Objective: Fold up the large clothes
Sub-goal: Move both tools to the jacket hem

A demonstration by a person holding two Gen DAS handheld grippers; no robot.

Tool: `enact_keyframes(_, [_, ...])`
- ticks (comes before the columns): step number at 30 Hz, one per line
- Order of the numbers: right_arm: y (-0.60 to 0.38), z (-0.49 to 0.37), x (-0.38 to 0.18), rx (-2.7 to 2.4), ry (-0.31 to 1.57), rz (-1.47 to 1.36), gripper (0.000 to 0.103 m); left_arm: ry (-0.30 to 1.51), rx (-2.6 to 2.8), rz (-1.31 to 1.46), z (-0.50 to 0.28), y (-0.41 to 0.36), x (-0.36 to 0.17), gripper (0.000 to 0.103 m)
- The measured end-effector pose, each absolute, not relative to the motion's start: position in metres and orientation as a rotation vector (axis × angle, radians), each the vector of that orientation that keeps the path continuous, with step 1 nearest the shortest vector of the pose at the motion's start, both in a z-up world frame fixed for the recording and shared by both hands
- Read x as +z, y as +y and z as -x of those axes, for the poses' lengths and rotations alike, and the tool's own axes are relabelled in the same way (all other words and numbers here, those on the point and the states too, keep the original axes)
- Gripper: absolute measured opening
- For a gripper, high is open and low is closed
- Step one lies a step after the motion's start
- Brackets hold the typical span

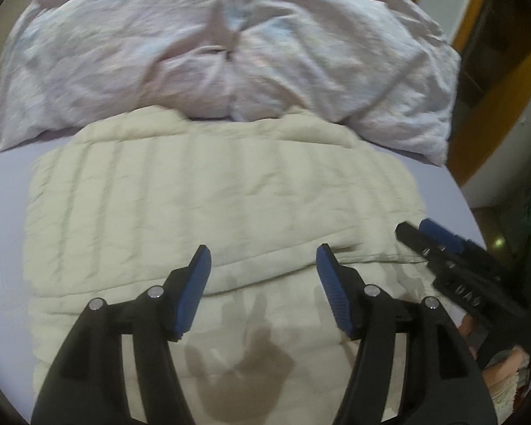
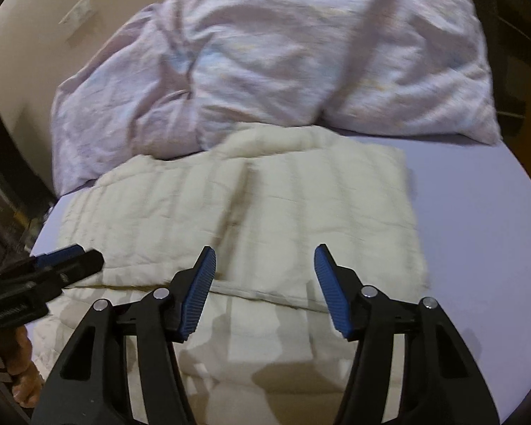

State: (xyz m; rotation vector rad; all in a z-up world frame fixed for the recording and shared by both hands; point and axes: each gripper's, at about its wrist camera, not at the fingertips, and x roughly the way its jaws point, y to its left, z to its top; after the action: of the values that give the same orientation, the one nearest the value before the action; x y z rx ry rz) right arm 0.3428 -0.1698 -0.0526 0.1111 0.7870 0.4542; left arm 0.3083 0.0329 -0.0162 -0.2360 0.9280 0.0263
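Both jaws gape empty: left hand-held gripper [image 1: 263, 253] and right hand-held gripper [image 2: 264, 253] hover over the half-folded cream quilted jacket [image 1: 209, 191] on the bed [image 2: 478, 233], below the duvet [image 1: 201, 46]; pinch both layers at the near fold edge.

My left gripper [image 1: 263, 256] and right gripper [image 2: 264, 256]: black plastic frames with cut-out slots, silver round screws at the pivots, blue ribbed pads [image 2: 198, 290], small white lettering on the side.
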Motion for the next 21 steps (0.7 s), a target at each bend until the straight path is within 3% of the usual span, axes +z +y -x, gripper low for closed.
enact_keyframes(5, [-0.127,-0.352,-0.059,0.517,0.816,-0.087,0.050,0.940,0.104,0.251,-0.293,0.070,-0.026,0.062])
enact_keyframes(21, [-0.101,-0.375,-0.108,0.420,0.993,-0.024,0.047,0.920,0.189,0.183,-0.264,0.105,-0.037,0.070])
